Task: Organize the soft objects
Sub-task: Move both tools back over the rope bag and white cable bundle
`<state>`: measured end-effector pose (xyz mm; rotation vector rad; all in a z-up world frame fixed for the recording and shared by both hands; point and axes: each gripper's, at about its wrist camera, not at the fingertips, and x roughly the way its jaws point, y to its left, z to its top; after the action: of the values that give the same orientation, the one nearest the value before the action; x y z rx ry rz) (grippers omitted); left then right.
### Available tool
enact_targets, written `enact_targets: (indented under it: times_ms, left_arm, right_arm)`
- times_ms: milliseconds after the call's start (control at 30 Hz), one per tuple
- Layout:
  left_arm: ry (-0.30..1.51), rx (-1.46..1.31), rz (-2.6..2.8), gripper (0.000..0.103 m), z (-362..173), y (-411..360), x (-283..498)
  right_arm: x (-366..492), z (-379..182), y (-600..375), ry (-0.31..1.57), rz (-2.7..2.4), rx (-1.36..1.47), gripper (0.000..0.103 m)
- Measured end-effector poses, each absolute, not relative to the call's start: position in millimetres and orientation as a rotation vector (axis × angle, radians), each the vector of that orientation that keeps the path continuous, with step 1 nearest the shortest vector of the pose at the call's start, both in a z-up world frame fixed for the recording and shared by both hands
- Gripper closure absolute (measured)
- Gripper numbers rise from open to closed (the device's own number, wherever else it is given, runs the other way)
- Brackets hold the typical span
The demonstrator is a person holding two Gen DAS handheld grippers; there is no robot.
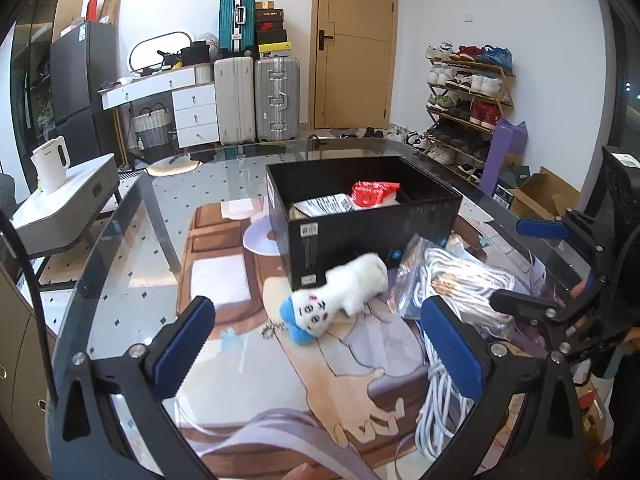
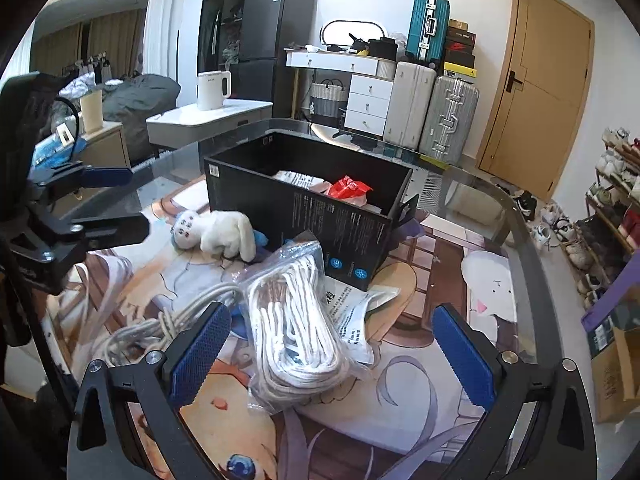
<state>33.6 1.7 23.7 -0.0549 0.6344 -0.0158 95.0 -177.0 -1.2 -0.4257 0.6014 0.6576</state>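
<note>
I'm between picks: both the left gripper [image 1: 320,354] and right gripper [image 2: 330,350] have fingers spread wide, holding nothing. The plush toy [image 1: 340,296] lies against the black box [image 1: 360,224]; the bagged rope [image 2: 296,320] lies beside the box, in front of my right gripper. Next I lower and close on one.

You see both fisheye views evenly bright and mostly sharp, edges bowed and vignetted black, pale glare sheening the glass desk [image 1: 168,200], with slight blur on the rope [image 2: 152,328].
</note>
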Motion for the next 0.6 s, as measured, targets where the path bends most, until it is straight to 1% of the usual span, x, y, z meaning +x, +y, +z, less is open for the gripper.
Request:
enact_targets:
  times_ms: [300,467,600]
  left_arm:
    - [0.66,-0.079,-0.046,0.0,14.9,-1.9,22.5]
    - [0.665,-0.045,-0.078,0.0,12.5,-10.2,15.4]
    - [0.672,-0.019,-0.089,0.0,9.8,-17.6,14.0]
  right_arm:
    - [92.3,-15.1,-164.4,0.616,0.677,-0.484,0.001]
    - [90.8,-20.6,-158.6,0.618,0.682,-0.511,0.001]
    - [88.4,-20.9,-157.8,0.615,0.708,-0.513,0.003]
